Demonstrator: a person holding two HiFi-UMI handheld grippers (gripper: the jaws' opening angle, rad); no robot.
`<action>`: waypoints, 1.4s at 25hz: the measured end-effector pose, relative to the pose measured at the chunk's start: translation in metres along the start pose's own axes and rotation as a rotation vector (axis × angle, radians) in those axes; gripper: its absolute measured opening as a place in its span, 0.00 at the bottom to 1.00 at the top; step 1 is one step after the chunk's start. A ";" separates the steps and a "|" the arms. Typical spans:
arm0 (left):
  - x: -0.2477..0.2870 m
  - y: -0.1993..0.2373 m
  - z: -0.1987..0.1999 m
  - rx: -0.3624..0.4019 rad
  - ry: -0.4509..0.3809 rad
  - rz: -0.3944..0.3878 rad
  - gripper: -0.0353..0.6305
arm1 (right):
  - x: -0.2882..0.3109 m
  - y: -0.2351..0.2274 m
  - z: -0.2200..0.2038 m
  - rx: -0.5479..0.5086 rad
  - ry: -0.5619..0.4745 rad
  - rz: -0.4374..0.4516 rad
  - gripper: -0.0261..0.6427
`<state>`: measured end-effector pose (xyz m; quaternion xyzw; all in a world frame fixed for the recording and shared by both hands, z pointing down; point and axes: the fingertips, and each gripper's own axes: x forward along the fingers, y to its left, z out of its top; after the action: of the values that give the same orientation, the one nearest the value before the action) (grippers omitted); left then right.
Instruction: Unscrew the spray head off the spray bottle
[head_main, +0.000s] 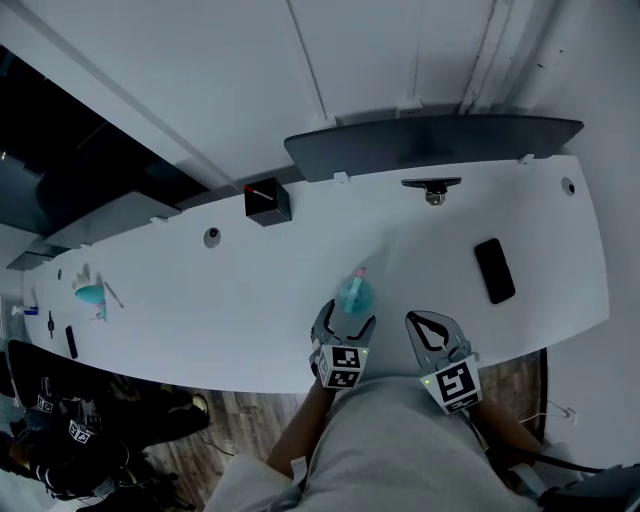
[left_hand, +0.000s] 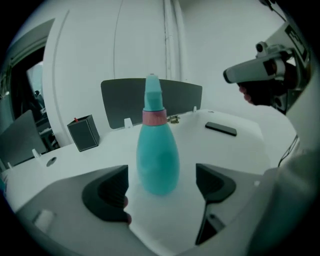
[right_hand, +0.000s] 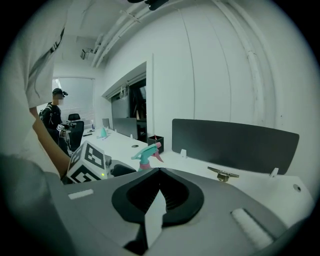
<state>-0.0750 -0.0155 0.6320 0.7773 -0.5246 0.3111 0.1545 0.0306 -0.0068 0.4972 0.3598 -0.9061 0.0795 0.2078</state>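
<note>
A teal spray bottle (head_main: 355, 292) with a pink collar (left_hand: 154, 117) and a teal spray head (left_hand: 152, 92) stands upright on the white table (head_main: 230, 300), near its front edge. My left gripper (head_main: 346, 322) is open, its jaws on either side of the bottle's lower body (left_hand: 157, 160) with a gap at each pad. In the left gripper view the gripper (left_hand: 160, 190) shows both dark pads clear of the bottle. My right gripper (head_main: 425, 325) is shut and empty, to the right of the bottle. In the right gripper view, past the shut right gripper (right_hand: 160, 175), is the spray head (right_hand: 146, 155).
A black phone (head_main: 494, 270) lies to the right. A black box (head_main: 268, 201), a metal fitting (head_main: 433, 187) and a dark partition screen (head_main: 430, 140) stand along the back. Another teal item (head_main: 90, 293) sits far left. A person (right_hand: 52, 117) stands in the distance.
</note>
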 end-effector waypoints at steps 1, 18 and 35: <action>0.007 0.003 0.001 0.006 0.000 0.006 0.67 | -0.002 -0.001 -0.001 0.001 0.003 -0.008 0.04; 0.040 0.016 0.003 0.392 0.106 0.053 0.63 | 0.010 0.007 -0.010 0.137 0.052 0.033 0.04; -0.029 0.075 0.076 1.006 0.159 0.579 0.62 | 0.044 0.025 0.030 1.443 0.089 0.393 0.39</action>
<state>-0.1261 -0.0682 0.5492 0.5542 -0.4903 0.6088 -0.2860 -0.0252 -0.0246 0.4894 0.2348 -0.6672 0.7042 -0.0614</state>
